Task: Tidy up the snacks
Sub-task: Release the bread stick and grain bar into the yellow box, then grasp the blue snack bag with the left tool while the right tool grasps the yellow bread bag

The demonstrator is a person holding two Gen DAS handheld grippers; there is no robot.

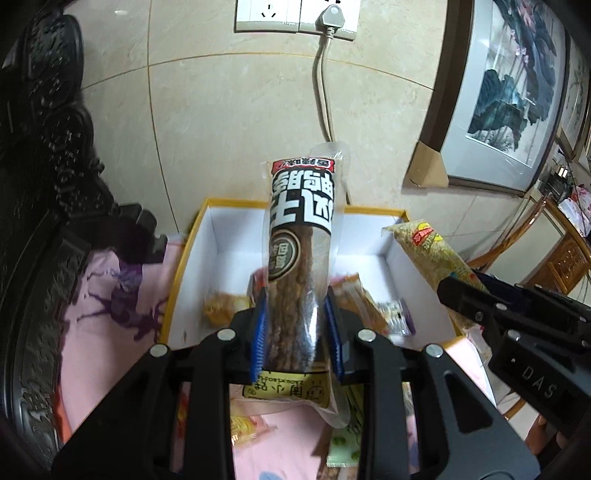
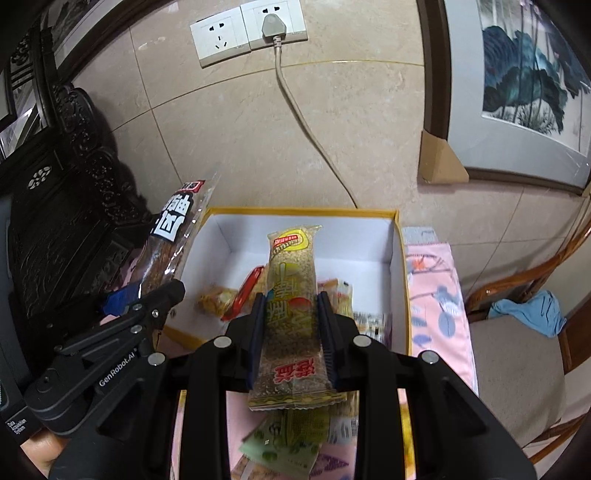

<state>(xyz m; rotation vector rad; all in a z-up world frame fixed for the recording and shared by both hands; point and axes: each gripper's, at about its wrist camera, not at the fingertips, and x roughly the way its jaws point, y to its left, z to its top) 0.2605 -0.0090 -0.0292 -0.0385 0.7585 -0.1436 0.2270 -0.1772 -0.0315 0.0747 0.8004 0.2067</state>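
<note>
Both pairs of jaws are clamped on snack packets: the left gripper (image 1: 295, 328) pinches a clear packet of brown sticks (image 1: 301, 236) low on its length, and the right gripper (image 2: 291, 332) squeezes a yellow-green sesame bar (image 2: 291, 295) near its lower half. Each packet juts up toward 12 o'clock over a white box with a yellow rim (image 2: 303, 211). Small wrapped snacks (image 2: 218, 299) lie blurred on the box floor, with more loose packets (image 2: 284, 443) at 6 o'clock under the right gripper. In the left wrist view the right gripper and its bar sit at 3 o'clock, near the box's right wall; in the right wrist view the left gripper sits at 9 o'clock. A pink floral cloth (image 2: 439, 306) lies beneath the box. Dark carved furniture (image 1: 44, 184) stands at 9 o'clock, a wall socket with a plug (image 2: 273, 24) and its trailing cord at 12, a framed painting (image 2: 524, 85) at 2, and a wooden chair with a blue cloth (image 2: 528, 312) at 3 o'clock.
</note>
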